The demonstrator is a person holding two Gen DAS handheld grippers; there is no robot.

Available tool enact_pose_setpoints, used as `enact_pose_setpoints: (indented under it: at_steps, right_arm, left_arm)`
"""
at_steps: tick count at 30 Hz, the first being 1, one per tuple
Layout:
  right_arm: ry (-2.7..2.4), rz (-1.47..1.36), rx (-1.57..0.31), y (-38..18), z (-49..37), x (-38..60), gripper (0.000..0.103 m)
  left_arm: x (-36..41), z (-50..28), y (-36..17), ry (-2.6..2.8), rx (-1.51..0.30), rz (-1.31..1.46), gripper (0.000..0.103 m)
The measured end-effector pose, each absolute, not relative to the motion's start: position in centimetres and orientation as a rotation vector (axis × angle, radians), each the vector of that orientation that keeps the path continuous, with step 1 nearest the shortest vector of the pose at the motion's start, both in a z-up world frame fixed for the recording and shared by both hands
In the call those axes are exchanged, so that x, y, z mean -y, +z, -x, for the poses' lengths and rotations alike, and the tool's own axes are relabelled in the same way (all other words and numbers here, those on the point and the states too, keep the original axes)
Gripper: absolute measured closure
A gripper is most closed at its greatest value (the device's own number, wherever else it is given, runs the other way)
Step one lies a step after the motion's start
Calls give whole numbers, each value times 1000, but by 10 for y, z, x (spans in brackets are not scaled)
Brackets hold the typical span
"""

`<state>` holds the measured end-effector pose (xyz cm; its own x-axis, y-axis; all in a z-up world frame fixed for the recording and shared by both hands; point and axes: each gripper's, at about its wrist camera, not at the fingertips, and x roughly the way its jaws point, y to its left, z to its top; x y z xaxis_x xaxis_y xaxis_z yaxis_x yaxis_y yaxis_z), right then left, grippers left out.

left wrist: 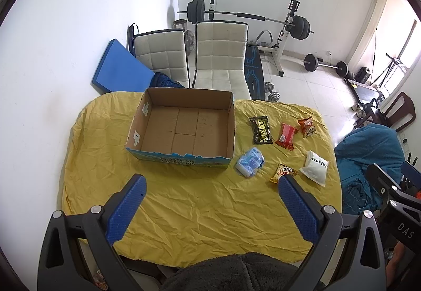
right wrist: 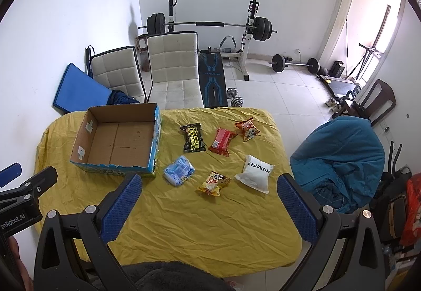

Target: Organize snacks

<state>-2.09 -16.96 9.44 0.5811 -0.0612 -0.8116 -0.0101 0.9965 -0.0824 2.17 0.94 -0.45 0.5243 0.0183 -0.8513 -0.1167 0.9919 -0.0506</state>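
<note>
An empty cardboard box [left wrist: 181, 133] [right wrist: 118, 142] sits open on the yellow tablecloth [left wrist: 197, 212] [right wrist: 210, 217], at the left. Several snack packs lie to its right: a pale blue pack [left wrist: 250, 161] [right wrist: 179, 170], a black pack [left wrist: 261, 130] [right wrist: 193, 138], a red pack [left wrist: 286, 135] [right wrist: 222, 141], an orange pack [left wrist: 306, 127] [right wrist: 247, 130], a yellow pack [left wrist: 282, 172] [right wrist: 213, 182] and a white pouch [left wrist: 315, 167] [right wrist: 254, 173]. My left gripper [left wrist: 211, 185] is open above the near cloth. My right gripper [right wrist: 210, 184] is open too, hovering short of the yellow pack. Neither holds anything.
Two white chairs [left wrist: 221, 56] [right wrist: 173, 64] stand behind the table. A blue mat [left wrist: 118, 67] leans on the wall. A teal garment [right wrist: 339, 159] drapes a chair at the right. Weight bench and barbells [right wrist: 210, 25] fill the back. Dark fleece [left wrist: 231, 272] lies at the near edge.
</note>
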Motion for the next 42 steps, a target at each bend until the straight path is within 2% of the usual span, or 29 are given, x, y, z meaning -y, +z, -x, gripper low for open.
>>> enact_pose_setpoints:
  at_steps: [11, 21, 26, 35, 38, 42]
  right_arm:
    - [-32, 64, -972, 85, 12, 170, 0]
    - [-128, -25, -1082, 30, -32, 229, 0]
    - [-198, -111, -1183, -32, -78, 286, 0]
    - [-322, -165, -1400, -198, -170, 377, 0]
    - [-310, -191, -1489, -249, -196, 394, 0]
    - [-292, -161, -1564, -291, -214, 398, 0]
  left_arm:
    - [-8, -28, -11, 77, -1034, 112, 0]
    - [28, -77, -48, -8, -1088, 108, 0]
    - [60, -124, -100, -40, -1163, 54, 0]
    - [121, -214, -225, -94, -1322, -161, 0]
    - [141, -247, -279, -129, -1422, -251, 0]
    - [162, -280, -335, -176, -1551, -375, 0]
